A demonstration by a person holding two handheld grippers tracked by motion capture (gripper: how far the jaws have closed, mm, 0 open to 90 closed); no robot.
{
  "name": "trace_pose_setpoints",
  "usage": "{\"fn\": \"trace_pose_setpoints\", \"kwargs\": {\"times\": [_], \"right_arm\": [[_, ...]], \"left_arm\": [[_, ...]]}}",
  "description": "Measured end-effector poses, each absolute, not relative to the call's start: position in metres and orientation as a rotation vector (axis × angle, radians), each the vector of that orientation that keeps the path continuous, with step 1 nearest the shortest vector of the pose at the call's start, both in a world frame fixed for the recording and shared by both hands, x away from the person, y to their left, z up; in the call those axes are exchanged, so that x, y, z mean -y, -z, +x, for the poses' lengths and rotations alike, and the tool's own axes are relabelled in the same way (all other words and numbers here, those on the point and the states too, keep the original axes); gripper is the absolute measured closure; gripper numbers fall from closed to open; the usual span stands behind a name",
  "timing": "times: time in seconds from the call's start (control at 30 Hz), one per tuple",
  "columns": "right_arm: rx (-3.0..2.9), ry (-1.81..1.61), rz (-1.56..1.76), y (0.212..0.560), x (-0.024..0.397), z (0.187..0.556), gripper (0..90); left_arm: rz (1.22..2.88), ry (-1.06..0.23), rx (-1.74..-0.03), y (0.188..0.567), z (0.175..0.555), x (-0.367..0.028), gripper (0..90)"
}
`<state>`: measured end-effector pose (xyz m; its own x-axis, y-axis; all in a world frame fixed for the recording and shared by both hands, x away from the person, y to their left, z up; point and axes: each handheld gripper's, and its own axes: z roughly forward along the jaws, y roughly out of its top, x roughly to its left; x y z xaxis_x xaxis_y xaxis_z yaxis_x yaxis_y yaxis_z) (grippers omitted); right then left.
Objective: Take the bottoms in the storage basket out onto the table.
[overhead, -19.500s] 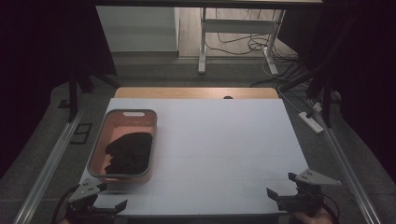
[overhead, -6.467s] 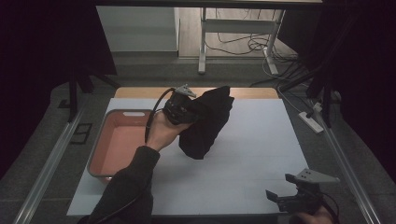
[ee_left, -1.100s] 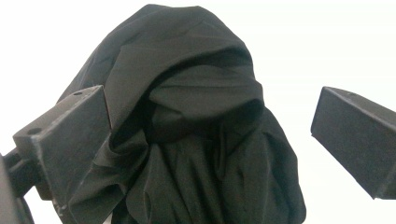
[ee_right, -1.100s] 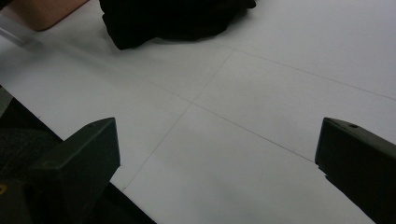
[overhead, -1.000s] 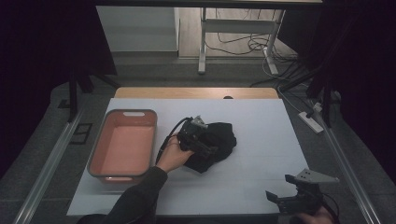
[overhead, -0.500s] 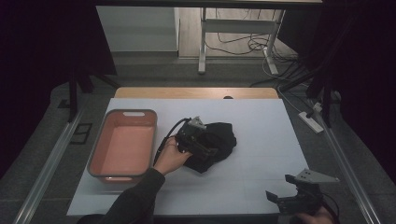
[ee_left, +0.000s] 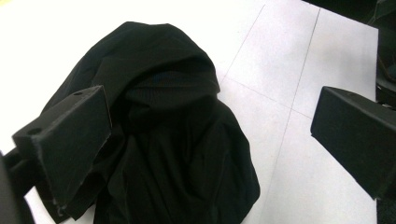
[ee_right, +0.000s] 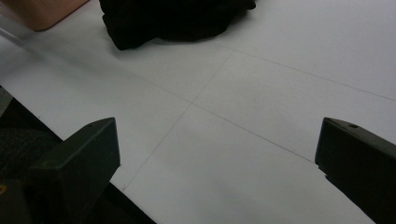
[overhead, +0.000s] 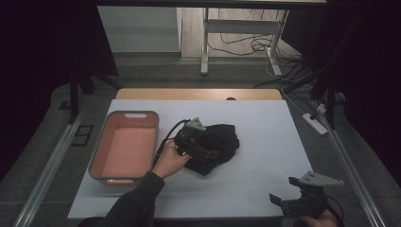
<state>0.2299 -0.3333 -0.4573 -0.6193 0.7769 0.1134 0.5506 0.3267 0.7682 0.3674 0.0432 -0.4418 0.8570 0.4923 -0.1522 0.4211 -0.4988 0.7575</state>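
A crumpled black cloth lay at the middle of the high view on the white table, its long axis running from lower left to upper right. The left gripper hovered at its left edge, jaws spread wide and holding nothing. The right gripper sat at lower right, also wide open and empty. An orange tray stood at left, with bare tabletop right of the cloth and dark floor beyond.

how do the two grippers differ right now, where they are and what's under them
The left gripper is out at mid-table over the black garment, beside the pink tub; the right gripper sits at the near right edge of the table. Between the left gripper's jaws lies dark cloth; between the right gripper's jaws lies bare white tabletop. Both have their jaws wide apart and grip nothing.
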Motion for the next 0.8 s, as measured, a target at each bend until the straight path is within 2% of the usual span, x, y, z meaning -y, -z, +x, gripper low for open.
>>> {"fn": "trace_pose_setpoints", "kwargs": {"times": [0.43,0.8], "right_arm": [[-2.314,-1.183,1.200,0.457,0.334,0.230,0.3],[-2.312,-1.187,1.198,0.457,0.334,0.229,0.3]], "left_arm": [[2.136,-0.055,-0.668,0.440,0.364,-0.054,0.0],[2.131,-0.064,-0.671,0.438,0.356,-0.063,0.0]]}}
